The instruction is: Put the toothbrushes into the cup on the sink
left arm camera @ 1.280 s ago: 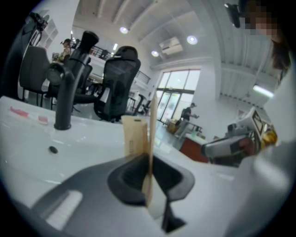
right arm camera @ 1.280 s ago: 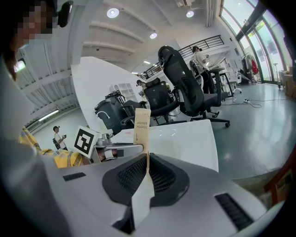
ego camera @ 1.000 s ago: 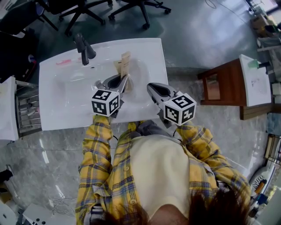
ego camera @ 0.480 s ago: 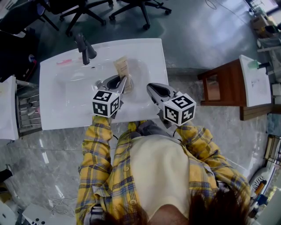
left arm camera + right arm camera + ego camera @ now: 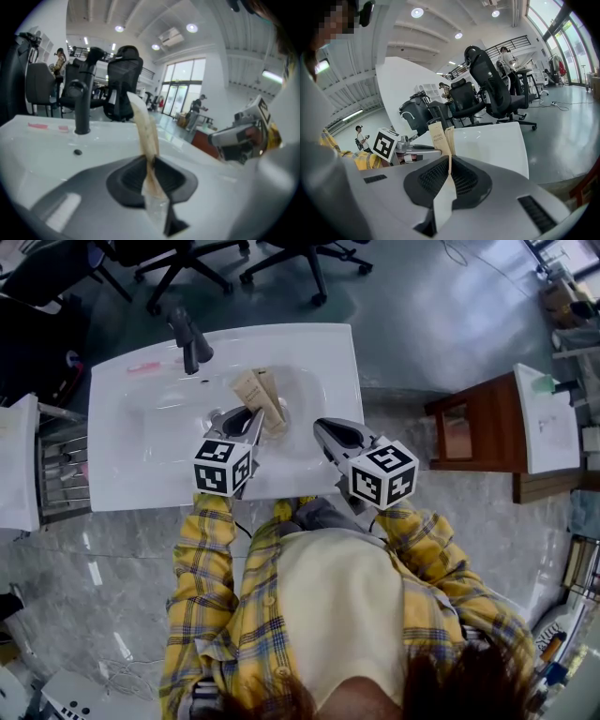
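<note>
Where the person's yellow checked sleeves [image 5: 202,559] ended, two grippers reached out over the front edge of the white sink [image 5: 319,362]. The left gripper [image 5: 246,420] had its jaws squeezed tight on the bottom end of a brown paper toothbrush packet [image 5: 258,395]. In the left gripper view, the packet [image 5: 143,122] stuck up out of the left gripper [image 5: 151,161] and leaned a little to the left at the top. From the head view, it hung over the bowl of the sink and pointed away from the person, tipped toward the tap side. It looked like two flat pieces side by side, but it was hard to tell if that was one packet or two.

The right gripper [image 5: 328,430] sat just to the right of the packet and did not touch it. In the right gripper view, the right gripper [image 5: 449,164] had its jaws pressed together with nothing between them. The packet [image 5: 438,136] showed just past them, with the left gripper's marker cube [image 5: 386,144] lower down beside it.

Farther back, a black tap [image 5: 190,338] stood on the far edge of the sink. A pink toothbrush [image 5: 145,367] lay flat on the rim just left of the tap, well apart from both grippers. Black office chairs [image 5: 300,259] stood on the floor behind the sink.
</note>
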A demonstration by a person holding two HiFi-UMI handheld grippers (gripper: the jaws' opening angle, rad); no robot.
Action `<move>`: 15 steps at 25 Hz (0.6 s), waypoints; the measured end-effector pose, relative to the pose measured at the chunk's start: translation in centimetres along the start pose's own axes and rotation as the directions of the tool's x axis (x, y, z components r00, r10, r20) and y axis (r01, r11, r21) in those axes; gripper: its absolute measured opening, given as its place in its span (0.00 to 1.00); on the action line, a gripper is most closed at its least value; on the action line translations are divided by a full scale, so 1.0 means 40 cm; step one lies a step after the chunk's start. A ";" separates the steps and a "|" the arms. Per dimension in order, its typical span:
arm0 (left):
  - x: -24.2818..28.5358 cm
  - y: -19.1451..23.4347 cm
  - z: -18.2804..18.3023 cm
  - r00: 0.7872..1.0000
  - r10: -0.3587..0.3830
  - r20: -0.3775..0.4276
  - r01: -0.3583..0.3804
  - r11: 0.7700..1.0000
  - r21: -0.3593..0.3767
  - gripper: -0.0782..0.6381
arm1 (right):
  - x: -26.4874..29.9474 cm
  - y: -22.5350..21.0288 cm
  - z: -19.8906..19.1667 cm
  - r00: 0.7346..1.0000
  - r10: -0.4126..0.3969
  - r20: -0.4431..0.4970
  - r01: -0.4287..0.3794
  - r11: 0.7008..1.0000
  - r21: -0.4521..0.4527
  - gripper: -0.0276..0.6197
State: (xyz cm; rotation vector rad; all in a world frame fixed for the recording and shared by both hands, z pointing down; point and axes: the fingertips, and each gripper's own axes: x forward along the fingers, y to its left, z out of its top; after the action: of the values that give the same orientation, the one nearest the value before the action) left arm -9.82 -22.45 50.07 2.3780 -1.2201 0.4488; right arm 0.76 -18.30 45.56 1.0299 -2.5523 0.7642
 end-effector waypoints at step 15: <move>-0.044 0.018 -0.055 0.996 0.042 -0.084 -0.045 0.998 -0.035 0.22 | 0.009 0.029 0.000 0.999 0.031 -0.009 -0.031 0.999 -0.013 0.08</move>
State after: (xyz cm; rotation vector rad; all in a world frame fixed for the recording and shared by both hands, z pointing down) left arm -11.61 -20.50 51.29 2.2821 -1.2340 0.5298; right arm -0.32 -17.80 45.28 0.9828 -2.5686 0.7567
